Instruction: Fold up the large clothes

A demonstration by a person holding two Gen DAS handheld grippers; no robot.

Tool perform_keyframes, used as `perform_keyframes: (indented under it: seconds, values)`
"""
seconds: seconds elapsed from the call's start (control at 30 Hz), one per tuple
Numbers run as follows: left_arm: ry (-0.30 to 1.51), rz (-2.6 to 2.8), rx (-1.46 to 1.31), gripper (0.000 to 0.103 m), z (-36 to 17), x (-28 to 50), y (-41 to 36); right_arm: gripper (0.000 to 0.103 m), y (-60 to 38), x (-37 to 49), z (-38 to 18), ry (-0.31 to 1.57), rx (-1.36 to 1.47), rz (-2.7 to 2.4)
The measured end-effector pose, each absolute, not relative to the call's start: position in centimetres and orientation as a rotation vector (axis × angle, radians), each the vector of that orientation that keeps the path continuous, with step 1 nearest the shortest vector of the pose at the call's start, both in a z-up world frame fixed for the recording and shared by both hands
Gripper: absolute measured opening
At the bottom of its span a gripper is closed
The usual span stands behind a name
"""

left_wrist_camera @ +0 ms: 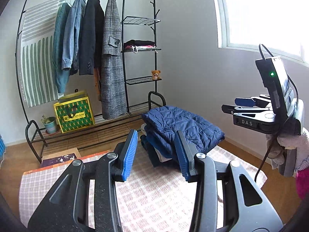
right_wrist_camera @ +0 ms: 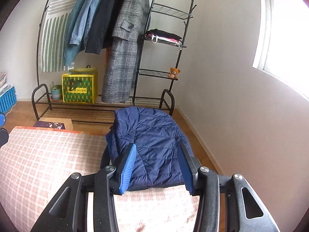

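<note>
A folded navy quilted jacket (left_wrist_camera: 183, 124) lies on top of a stack of folded clothes (left_wrist_camera: 154, 152) at the far right of a pink checked mat (left_wrist_camera: 154, 193). My left gripper (left_wrist_camera: 157, 135) is open and empty, held above the mat just short of the stack. My right gripper (right_wrist_camera: 157, 148) is open and empty, its jaws spread above the near part of the jacket (right_wrist_camera: 152, 143). In the left wrist view the right gripper (left_wrist_camera: 231, 105) shows from the side, raised to the right of the stack.
A black clothes rack (left_wrist_camera: 123, 58) with several hanging coats stands against the far wall. On its low shelf are a yellow-green bag (left_wrist_camera: 74, 113) and a potted plant (left_wrist_camera: 49, 123). A teddy bear (left_wrist_camera: 155, 74) sits on a side shelf. A window (left_wrist_camera: 270, 15) is at right.
</note>
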State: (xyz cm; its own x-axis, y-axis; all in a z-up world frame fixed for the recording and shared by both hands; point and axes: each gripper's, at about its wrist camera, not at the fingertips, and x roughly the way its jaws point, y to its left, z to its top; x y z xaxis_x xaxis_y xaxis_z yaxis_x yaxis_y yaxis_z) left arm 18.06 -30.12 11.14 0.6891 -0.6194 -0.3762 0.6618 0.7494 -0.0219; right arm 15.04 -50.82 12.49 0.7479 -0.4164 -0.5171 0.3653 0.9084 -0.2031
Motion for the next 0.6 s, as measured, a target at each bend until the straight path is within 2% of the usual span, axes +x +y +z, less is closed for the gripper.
perform_keyframes:
  seconds: [0.13,0.23,0.33,0.4,0.53,0.6]
  values:
    - [0.386,-0.713,0.097,0.041,10.1,16.0,-27.4,0.05,-48.1,12.5,11.5,0.56,-0.051,-0.413]
    - [0.408,-0.708,0.093,0.054,8.9,14.8,-25.9,0.053,-46.4,11.0,10.3,0.534,-0.034,-0.407]
    - [0.403,-0.68,0.113,0.057,7.8,13.7,-25.0,0.059,-45.7,10.0,9.1,0.511,0.012,-0.411]
    - [0.414,-0.683,0.099,0.07,7.3,13.4,-24.6,0.064,-45.5,9.6,8.2,0.498,0.027,-0.426]
    - [0.414,-0.686,0.123,0.076,6.5,12.9,-24.6,0.07,-45.6,9.7,6.3,0.527,0.019,-0.441]
    - [0.399,-0.68,0.128,0.085,6.4,12.8,-24.4,0.075,-45.8,9.6,5.6,0.527,0.014,-0.453]
